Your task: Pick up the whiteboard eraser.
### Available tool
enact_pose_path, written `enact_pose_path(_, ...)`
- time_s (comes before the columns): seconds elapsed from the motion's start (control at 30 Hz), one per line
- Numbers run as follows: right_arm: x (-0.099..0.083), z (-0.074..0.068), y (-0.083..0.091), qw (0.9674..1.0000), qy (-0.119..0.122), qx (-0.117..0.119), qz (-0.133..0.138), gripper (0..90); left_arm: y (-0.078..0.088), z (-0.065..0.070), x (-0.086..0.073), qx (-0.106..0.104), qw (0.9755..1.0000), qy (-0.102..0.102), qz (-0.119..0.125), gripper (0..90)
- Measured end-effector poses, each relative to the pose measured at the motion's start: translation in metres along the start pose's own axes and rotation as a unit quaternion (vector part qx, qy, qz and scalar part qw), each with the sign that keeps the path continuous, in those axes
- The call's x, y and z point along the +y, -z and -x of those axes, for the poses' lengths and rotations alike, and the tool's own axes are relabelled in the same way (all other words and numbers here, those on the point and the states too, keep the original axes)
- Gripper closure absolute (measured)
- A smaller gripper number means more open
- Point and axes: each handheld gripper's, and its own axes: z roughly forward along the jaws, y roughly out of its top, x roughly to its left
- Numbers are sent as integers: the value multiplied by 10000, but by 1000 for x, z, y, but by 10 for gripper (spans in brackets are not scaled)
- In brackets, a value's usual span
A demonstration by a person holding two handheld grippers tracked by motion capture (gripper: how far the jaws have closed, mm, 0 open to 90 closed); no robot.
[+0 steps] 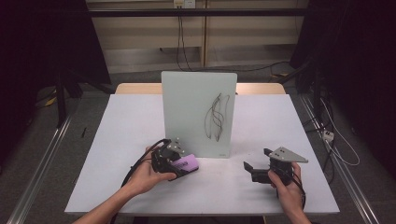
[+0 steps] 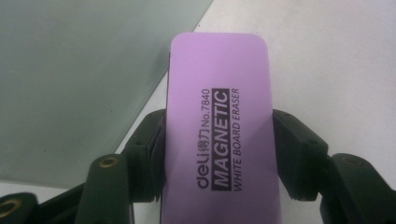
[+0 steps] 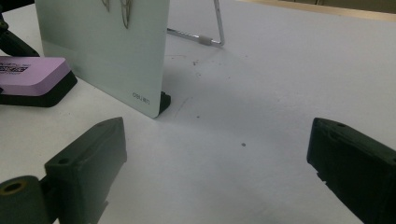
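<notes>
Nearest you, your left tool (image 1: 183, 164) is clenched on the purple eraser (image 2: 219, 135): in the left gripper view both black jaws press its long sides, and the eraser's long axis runs straight out along the tool, printed face up. From above, the eraser (image 1: 187, 164) sits low over the white worktop (image 1: 140, 121), just in front of the whiteboard's (image 1: 198, 112) bottom left corner.

Your right tool (image 1: 257, 171) is released, jaws standing wide with nothing between them (bare worktop is what you see between them in the right gripper view), resting at about 4 o'clock from the board's foot, well apart from the eraser.

Now the relation that counts, as I judge it. The dark scribble (image 1: 218, 116) sits on the board's right half, about mid-height. From your eraser it lies at roughly 1 o'clock, up and to the right, and farther away. So the left tool is the one that carries the job; the right is nearer the marks across the worktop but empty.

The board stands upright, leaning back a little on its wire stand (image 3: 215, 28). The eraser's dark felt side (image 3: 42, 95) faces down for now, so I'd say you must tip the tool up to bring that felt flat against the board face before sweeping toward the scribble.
</notes>
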Motion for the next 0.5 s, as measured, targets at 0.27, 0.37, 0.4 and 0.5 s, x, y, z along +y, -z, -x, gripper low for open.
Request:
enact_pose_path(0.27,1,-2,-6,10000,-4,-13,-60,51,11,3,-4,-31,9993,-33,369,413)
enact_pose_path(0.37,0,-2,-5,10000,2,2,-62,51,16,2,-4,-28,9982,-39,598,412)
enact_pose_path(0.4,0,-2,-5,10000,2,2,-62,51,17,3,-3,-26,9979,-13,642,412)
enact_pose_path(0.5,0,0,-3,10000,-11,-21,-35,51,18,3,-4,-4,9969,38,785,412)
